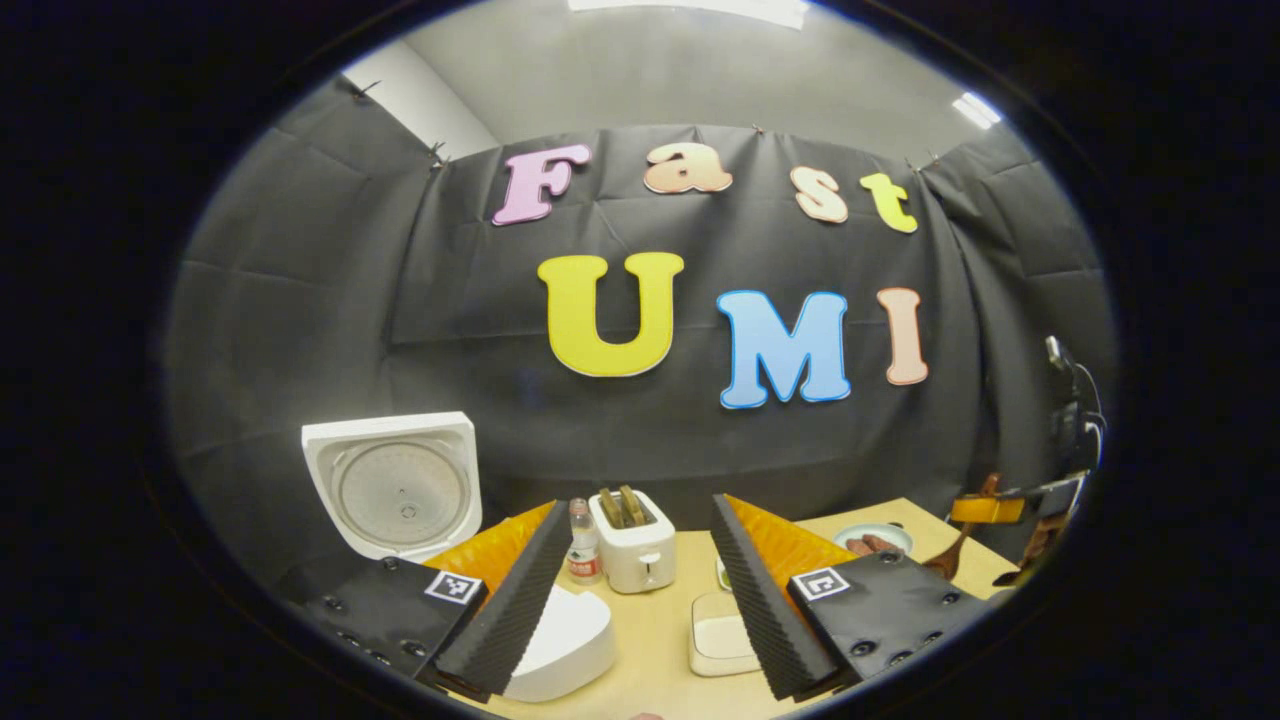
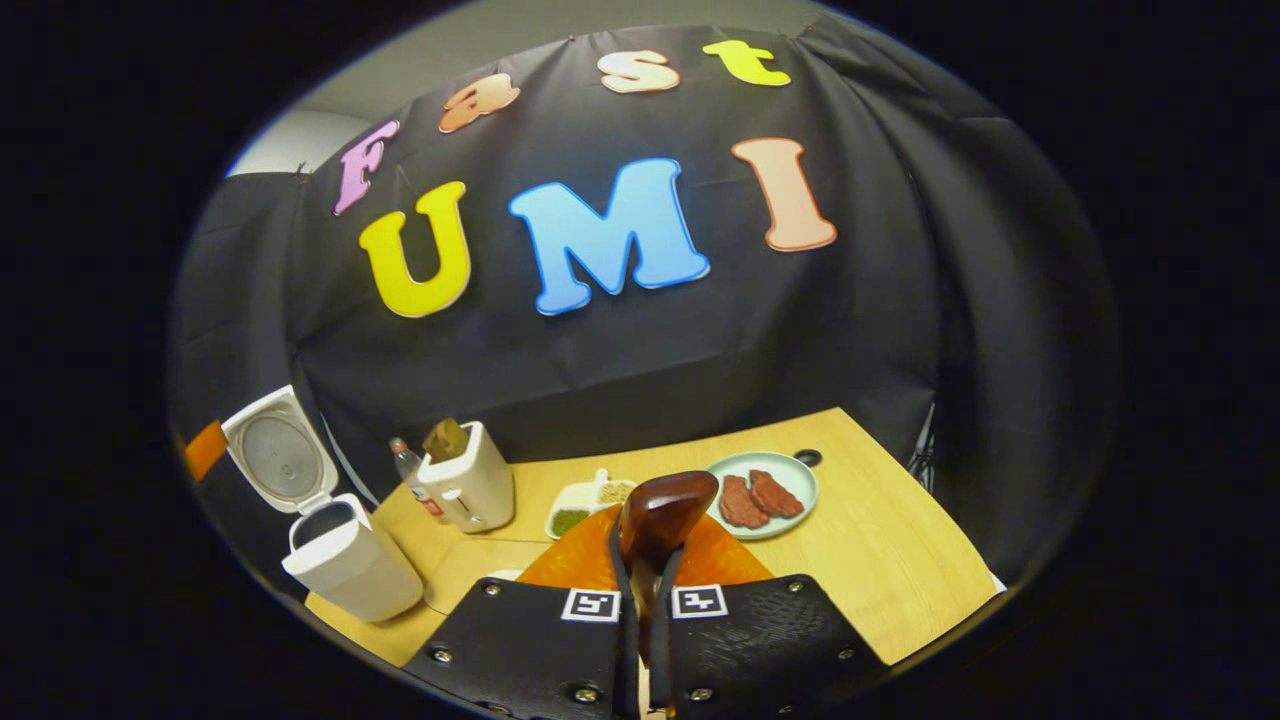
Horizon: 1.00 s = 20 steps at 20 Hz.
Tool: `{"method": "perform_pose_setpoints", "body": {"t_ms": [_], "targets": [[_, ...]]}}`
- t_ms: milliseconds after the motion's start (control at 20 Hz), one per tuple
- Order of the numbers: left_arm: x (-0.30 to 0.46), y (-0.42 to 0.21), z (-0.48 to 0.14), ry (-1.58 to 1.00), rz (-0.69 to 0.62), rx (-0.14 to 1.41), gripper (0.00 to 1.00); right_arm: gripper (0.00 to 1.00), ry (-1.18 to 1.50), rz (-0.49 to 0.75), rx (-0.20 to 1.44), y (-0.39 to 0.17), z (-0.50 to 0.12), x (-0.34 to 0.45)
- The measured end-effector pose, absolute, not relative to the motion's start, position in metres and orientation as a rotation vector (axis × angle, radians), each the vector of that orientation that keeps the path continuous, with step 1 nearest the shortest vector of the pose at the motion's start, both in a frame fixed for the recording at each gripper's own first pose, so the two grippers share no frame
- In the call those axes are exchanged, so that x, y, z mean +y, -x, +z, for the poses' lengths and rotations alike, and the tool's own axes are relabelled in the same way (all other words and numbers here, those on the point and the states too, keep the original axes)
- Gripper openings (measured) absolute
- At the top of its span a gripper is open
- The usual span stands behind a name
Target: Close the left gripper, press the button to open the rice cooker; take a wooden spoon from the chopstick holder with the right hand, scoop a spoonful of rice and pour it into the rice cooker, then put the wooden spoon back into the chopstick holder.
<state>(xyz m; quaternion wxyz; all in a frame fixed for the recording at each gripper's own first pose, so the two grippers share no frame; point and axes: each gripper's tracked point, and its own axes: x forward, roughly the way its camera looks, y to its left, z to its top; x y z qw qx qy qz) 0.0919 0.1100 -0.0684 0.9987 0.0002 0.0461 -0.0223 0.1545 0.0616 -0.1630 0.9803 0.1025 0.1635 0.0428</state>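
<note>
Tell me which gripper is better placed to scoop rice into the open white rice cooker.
Right. The right gripper is already shut on the brown wooden spoon; the left gripper is open and empty near the white rice cooker.

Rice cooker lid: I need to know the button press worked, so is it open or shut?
Open. The rice cooker has its lid standing upright behind the body, its inner side facing forward.
</note>
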Motion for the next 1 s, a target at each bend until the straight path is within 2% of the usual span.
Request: {"method": "perform_pose_setpoints", "body": {"t_ms": [50,200,350,850,1000], "targets": [[0.118,-0.09,-0.069,-0.008,-0.041,0.094,0.99,0.05,-0.203,0.116,0.316,-0.16,-0.159,0.079],[0.129,-0.086,-0.07,-0.013,-0.047,0.096,0.96,0.05,-0.184,0.182,0.301,-0.176,-0.159,0.126],[0.148,-0.081,-0.067,-0.022,-0.044,0.088,0.99,0.05,-0.142,0.224,0.321,-0.192,-0.182,0.167],[0.201,-0.072,-0.089,-0.03,-0.011,0.141,0.97,0.05,-0.034,0.205,0.47,-0.238,-0.301,0.228],[0.211,-0.075,-0.097,-0.039,-0.003,0.162,0.97,0.05,-0.031,0.207,0.483,-0.24,-0.311,0.243]]}}
